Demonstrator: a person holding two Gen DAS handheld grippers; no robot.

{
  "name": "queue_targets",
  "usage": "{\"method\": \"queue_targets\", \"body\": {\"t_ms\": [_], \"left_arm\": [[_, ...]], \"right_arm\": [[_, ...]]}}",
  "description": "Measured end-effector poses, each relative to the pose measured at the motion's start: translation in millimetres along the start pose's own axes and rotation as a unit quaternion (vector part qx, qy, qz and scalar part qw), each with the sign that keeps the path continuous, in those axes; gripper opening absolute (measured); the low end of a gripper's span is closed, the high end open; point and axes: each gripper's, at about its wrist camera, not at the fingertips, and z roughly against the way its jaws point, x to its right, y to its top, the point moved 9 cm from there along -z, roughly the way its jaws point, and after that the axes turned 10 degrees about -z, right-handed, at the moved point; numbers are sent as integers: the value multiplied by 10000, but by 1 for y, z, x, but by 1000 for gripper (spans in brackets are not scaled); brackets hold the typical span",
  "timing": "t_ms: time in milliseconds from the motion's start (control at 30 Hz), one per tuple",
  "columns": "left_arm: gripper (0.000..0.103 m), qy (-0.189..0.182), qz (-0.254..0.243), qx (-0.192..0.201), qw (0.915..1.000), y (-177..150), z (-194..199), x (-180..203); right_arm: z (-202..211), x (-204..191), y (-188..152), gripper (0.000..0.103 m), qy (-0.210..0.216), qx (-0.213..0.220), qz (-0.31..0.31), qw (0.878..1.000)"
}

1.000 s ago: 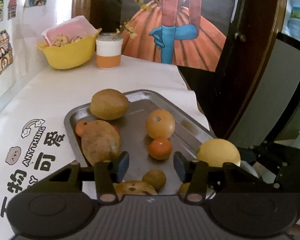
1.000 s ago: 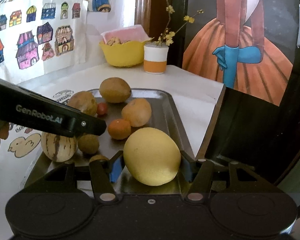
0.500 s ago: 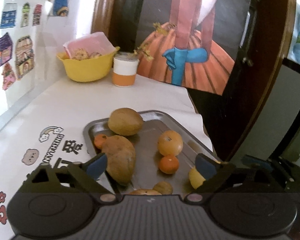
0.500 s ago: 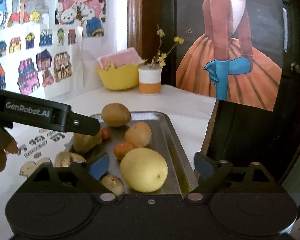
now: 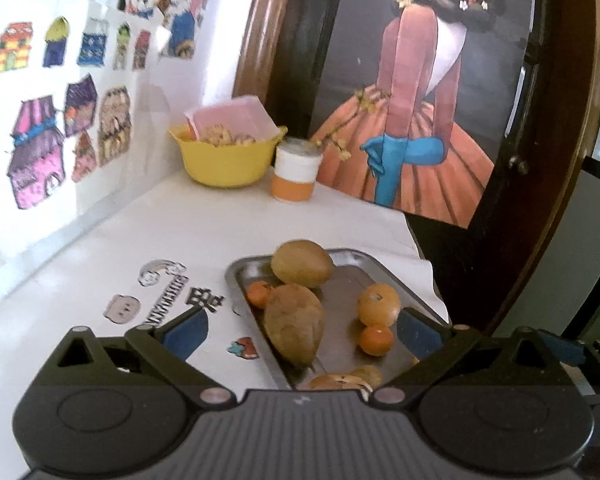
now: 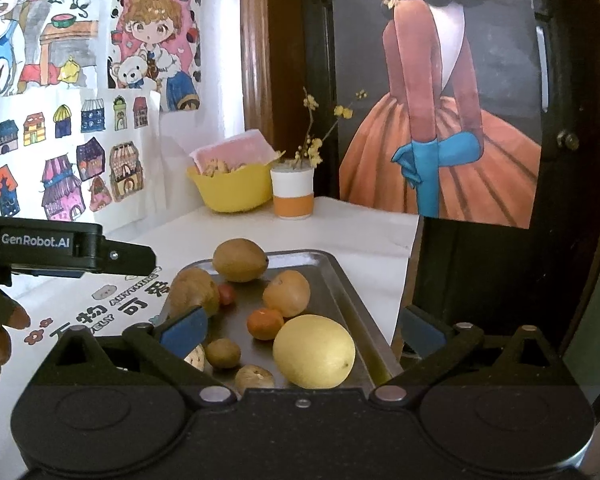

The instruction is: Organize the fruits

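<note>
Tray (image 6: 352,280) on table (image 6: 364,232): lemon (image 6: 314,351) at near right corner, oranges, brown fruits. Left gripper (image 5: 302,330) and right gripper (image 6: 302,330): fingers spread, empty, raised. Advice: retreat clear, leaving fruit undisturbed.

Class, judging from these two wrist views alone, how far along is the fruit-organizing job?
Done: the yellow fruit lies in the metal tray beside the oranges and brown fruits. In hand: nothing; the right gripper and left gripper are both open and empty. Left: no fruit shows on the table outside the tray, so the job looks nearly finished.
</note>
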Motion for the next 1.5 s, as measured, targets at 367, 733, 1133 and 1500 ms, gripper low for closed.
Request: {"method": "queue_targets", "body": {"t_ms": [367,733,1133,1500], "left_arm": [[102,310,92,273,9991,-11,34,-28],[103,386,122,374,9985,-32,55,-49],[103,327,286,387,9983,-59,76,-75],[103,401,327,445,9977,-81,107,-95]], "right_arm": [[25,-15,-7,102,-250,187,-130,9994],[52,-43,-17,102,-434,373,-61,9983],[78,-68,-43,102,-665,487,-243,9963],[99,-95,-64,102,-667,594,-160,9959]]}}
